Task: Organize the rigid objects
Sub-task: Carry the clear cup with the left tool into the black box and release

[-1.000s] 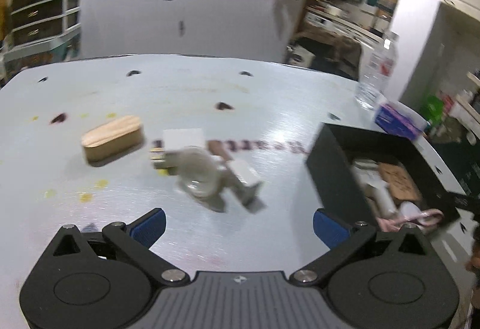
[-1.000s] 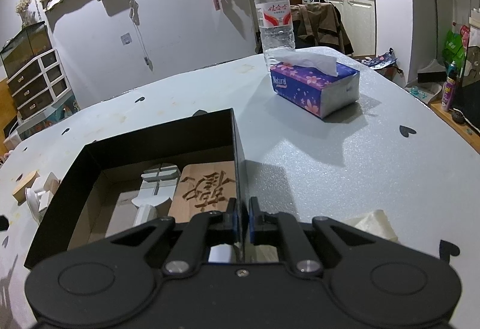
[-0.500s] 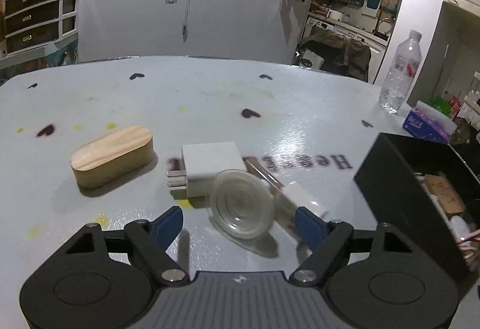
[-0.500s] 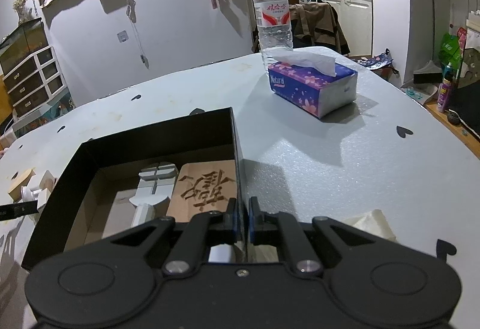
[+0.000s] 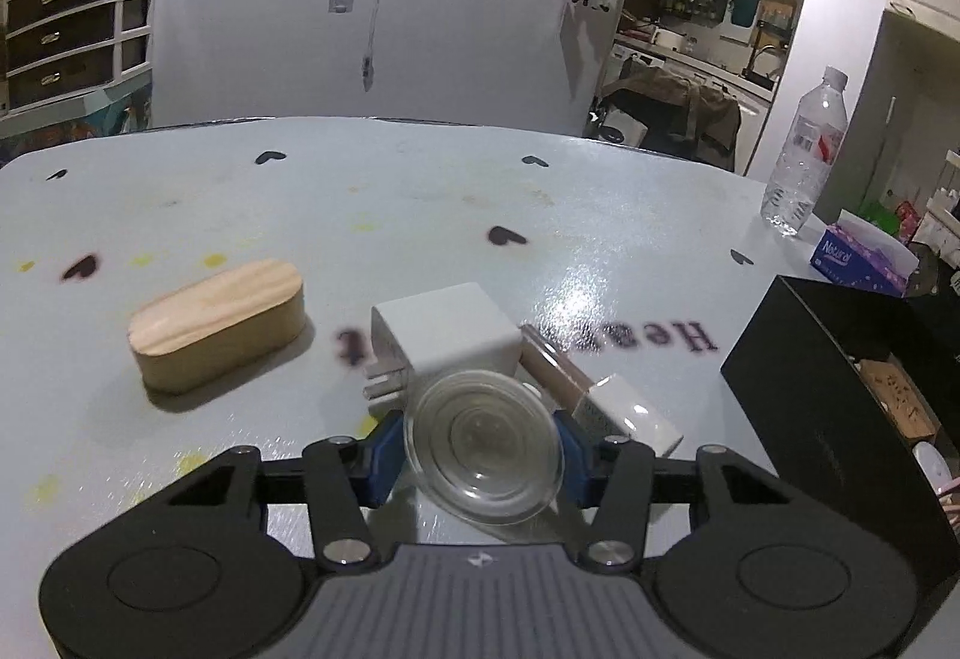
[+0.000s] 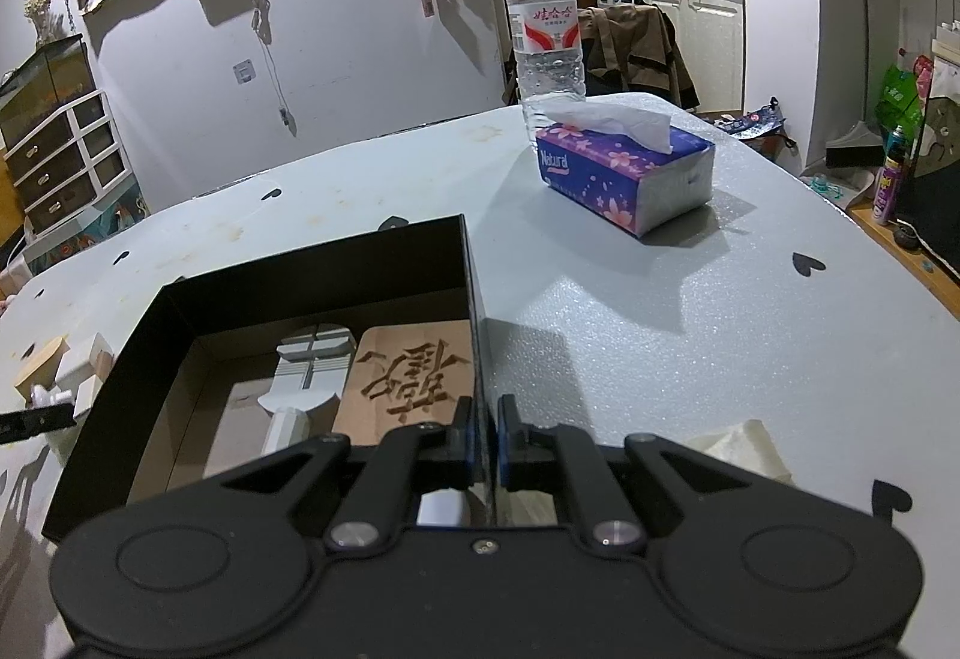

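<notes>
Right wrist: tissue pack (image 6: 624,173) reads "Natural"; right gripper (image 6: 480,440) pinches box wall (image 6: 471,299); left gripper (image 5: 480,446) clasps clear disc (image 5: 485,446).

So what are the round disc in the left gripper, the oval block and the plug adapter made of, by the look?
Round disc: clear glass or hard plastic, glossy; the table shows through it.
Oval block: bare, matte wood; pale grain lines visible.
Plug adapter: smooth white plastic with metal prongs.

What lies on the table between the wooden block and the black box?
In the left wrist view, the white charger, the clear round dish held by the left tool, and a small white piece lie between wooden block and black box.
</notes>
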The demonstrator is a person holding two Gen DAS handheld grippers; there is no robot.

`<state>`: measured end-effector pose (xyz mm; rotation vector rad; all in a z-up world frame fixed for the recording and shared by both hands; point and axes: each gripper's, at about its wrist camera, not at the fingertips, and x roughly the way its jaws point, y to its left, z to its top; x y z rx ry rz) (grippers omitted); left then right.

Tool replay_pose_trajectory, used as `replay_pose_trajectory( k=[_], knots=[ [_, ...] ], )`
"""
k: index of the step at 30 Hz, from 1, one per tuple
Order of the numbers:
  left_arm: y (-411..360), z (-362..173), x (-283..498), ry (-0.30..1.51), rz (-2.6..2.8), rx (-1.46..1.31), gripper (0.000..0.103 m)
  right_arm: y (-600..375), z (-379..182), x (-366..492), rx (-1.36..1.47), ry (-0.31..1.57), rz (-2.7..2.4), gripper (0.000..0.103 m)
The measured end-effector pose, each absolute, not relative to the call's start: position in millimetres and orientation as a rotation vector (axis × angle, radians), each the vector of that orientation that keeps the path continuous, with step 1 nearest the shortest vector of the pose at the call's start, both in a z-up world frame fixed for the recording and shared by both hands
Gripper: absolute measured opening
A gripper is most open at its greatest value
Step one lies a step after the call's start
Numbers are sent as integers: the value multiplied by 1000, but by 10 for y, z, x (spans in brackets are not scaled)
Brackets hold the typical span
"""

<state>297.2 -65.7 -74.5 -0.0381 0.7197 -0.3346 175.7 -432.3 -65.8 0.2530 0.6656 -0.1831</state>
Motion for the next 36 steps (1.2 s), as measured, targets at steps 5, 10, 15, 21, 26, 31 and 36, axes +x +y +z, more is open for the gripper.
replay_pose_trajectory(
  k=[5, 10, 15, 21, 26, 31, 36],
  knots=[
    [-637, -675, 2803, 737, -339, -62, 52, -4330, -663, 1755, 257, 663, -179, 8],
    [-769, -407, 2524, 698, -448, -75, 52, -4332, -663, 1755, 258, 663, -179, 8],
    [-1110, -76, 2360, 632, -634, -61, 52, -4330, -662, 1758, 258, 662, -178, 8],
    [-1750, 11, 2433, 659, -865, -26, 52, -4331, -662, 1760, 261, 663, -173, 8],
    [-2229, -178, 2641, 764, -986, -33, 52, -4344, -665, 1759, 265, 663, -169, 8],
    [-2485, -380, 2837, 875, -1061, -80, 52, -4360, -668, 1758, 269, 663, -161, 8],
    [-2663, -490, 2971, 944, -1092, -84, 52, -4370, -675, 1753, 274, 661, -157, 8]
  ],
)
